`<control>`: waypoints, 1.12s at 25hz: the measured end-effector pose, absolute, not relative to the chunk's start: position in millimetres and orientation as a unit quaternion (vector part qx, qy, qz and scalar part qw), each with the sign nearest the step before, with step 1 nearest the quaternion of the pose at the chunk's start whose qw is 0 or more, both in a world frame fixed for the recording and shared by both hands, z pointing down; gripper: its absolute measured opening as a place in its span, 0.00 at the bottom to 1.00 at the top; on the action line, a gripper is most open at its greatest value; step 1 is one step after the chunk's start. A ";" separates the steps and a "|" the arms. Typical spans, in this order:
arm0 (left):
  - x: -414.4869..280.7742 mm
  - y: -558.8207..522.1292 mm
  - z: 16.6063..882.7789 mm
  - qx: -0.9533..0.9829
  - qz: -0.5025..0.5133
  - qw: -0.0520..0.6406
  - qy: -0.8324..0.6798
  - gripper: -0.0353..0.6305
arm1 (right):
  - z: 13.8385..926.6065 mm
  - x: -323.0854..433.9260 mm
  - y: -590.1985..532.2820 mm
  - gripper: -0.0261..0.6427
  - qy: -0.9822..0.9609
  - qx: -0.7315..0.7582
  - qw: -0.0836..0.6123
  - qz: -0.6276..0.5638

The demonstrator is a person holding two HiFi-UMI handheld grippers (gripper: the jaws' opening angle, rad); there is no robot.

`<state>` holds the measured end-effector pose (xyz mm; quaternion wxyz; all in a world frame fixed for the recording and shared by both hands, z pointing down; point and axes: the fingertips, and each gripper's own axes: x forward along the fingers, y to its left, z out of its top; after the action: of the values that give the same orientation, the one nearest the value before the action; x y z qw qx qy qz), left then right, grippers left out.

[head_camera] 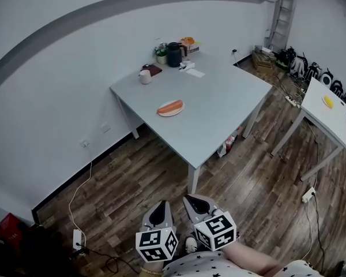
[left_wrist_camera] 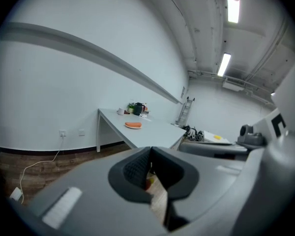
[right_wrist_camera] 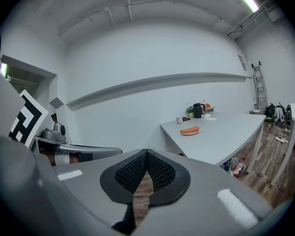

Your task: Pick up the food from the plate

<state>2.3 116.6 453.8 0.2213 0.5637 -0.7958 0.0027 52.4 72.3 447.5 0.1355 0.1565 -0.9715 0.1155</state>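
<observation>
An orange sausage-like food (head_camera: 170, 106) lies on a small pale plate (head_camera: 174, 113) near the middle of the grey table (head_camera: 219, 108). Both grippers hover low over the wooden floor, well short of the table's near corner. My left gripper (head_camera: 160, 211) and right gripper (head_camera: 196, 203) sit side by side, both shut with nothing between the pads. In the left gripper view the food (left_wrist_camera: 133, 125) shows far ahead beyond the shut left gripper (left_wrist_camera: 150, 152). The right gripper view shows the food (right_wrist_camera: 190, 130) ahead to the right of the shut right gripper (right_wrist_camera: 146, 154).
At the table's far end stand a white mug (head_camera: 145, 77), a black kettle (head_camera: 173, 54), a small plant (head_camera: 161, 54) and boxes. A second white table (head_camera: 328, 117) with a yellow item (head_camera: 328, 101) stands right. Bottles (head_camera: 229, 143) sit under the grey table; cables run along the floor.
</observation>
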 end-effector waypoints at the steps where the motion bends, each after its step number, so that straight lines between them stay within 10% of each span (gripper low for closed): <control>1: -2.2 105.5 454.2 0.565 0.005 0.221 -0.795 0.06 | 448.1 49.3 60.0 0.04 -0.971 0.160 0.135 0.118; 28: -231.0 -219.5 480.3 0.671 0.070 0.233 -0.701 0.06 | 446.2 -137.4 -242.8 0.04 -0.935 0.304 0.125 0.131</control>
<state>-231.0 -219.5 480.3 0.2333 0.6705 -0.7008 0.0700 -137.4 -242.8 446.2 0.1253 0.3044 -0.9351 0.1309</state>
